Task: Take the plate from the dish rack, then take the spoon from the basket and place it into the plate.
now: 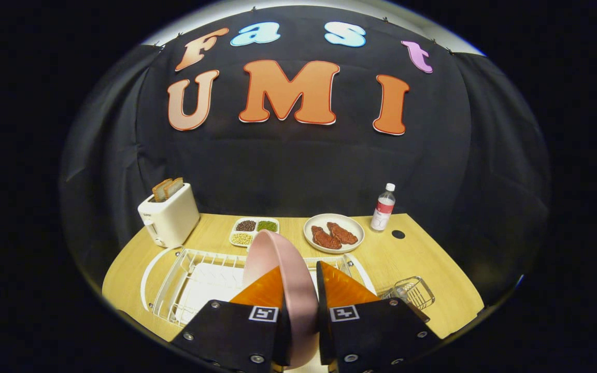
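Note:
A pink plate (pixel 272 259) stands on edge between my two fingers, and my gripper (pixel 298 282) is shut on its rim. The plate is held up over the white wire dish rack (pixel 189 280), which lies just beyond and to the left of the fingers. A small wire basket (pixel 413 291) sits on the table to the right of the right finger (pixel 342 287); a dark handle pokes out at its near side, but I cannot make out a spoon.
On the wooden table (pixel 433 259) beyond the rack stand a white toaster (pixel 170 217) with bread slices, a divided dish of beans (pixel 253 231), a white plate of meat (pixel 333 233) and a water bottle (pixel 383 208). A dark hole (pixel 398 234) marks the tabletop.

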The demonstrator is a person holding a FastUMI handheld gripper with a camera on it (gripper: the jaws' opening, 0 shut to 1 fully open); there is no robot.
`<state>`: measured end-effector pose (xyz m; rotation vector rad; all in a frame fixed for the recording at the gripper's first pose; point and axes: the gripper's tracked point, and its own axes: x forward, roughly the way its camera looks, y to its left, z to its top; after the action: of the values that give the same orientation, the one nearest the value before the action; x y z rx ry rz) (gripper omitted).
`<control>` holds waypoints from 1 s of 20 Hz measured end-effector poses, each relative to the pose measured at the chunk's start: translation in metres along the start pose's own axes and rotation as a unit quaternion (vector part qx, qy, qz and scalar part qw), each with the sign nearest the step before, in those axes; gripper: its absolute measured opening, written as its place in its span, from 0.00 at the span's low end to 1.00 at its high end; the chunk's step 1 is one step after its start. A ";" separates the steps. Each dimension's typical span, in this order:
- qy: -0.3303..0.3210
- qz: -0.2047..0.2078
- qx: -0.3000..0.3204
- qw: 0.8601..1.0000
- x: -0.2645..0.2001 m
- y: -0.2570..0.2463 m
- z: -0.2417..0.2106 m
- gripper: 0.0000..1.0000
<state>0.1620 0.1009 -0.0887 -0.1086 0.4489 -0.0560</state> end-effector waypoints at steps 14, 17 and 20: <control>0.035 0.057 0.092 0.994 -0.089 -0.029 -0.098 0.22; 0.052 0.070 0.113 0.990 -0.095 -0.026 -0.129 0.22; 0.069 0.080 0.138 0.985 -0.095 -0.022 -0.160 0.22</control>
<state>0.0063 0.0714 -0.1889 0.2052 0.5830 0.0337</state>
